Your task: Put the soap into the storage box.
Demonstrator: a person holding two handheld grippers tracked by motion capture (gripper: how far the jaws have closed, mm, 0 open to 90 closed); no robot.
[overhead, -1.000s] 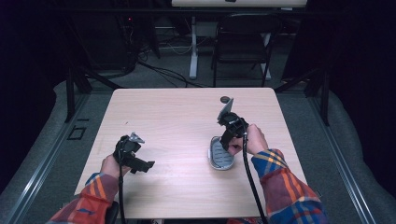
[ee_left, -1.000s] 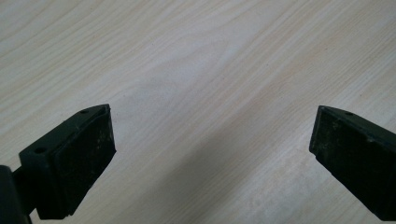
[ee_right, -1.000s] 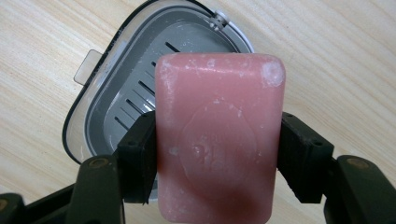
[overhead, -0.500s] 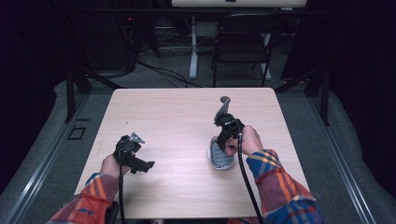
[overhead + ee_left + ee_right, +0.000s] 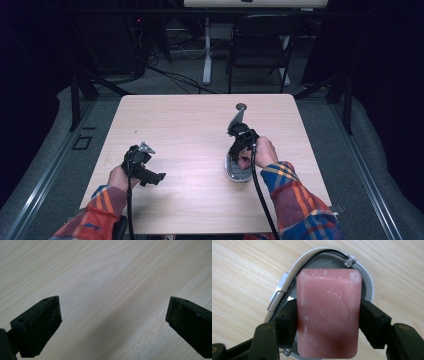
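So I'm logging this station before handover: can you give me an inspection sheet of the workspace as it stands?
Surface: light wooden table, bare apart from the job's things.
Job's things: pink soap bar held over an open grey soap case, whose lid stands raised.
Clutter: a small dark round thing near the far edge; too small to tell what.
Grippers: right claw shut on the soap bar, pads on both its sides; left claw open over bare wood.
Cables: one black cable trails from each claw toward the person.
Surroundings: dark room, folding chair and floor cables beyond the table.
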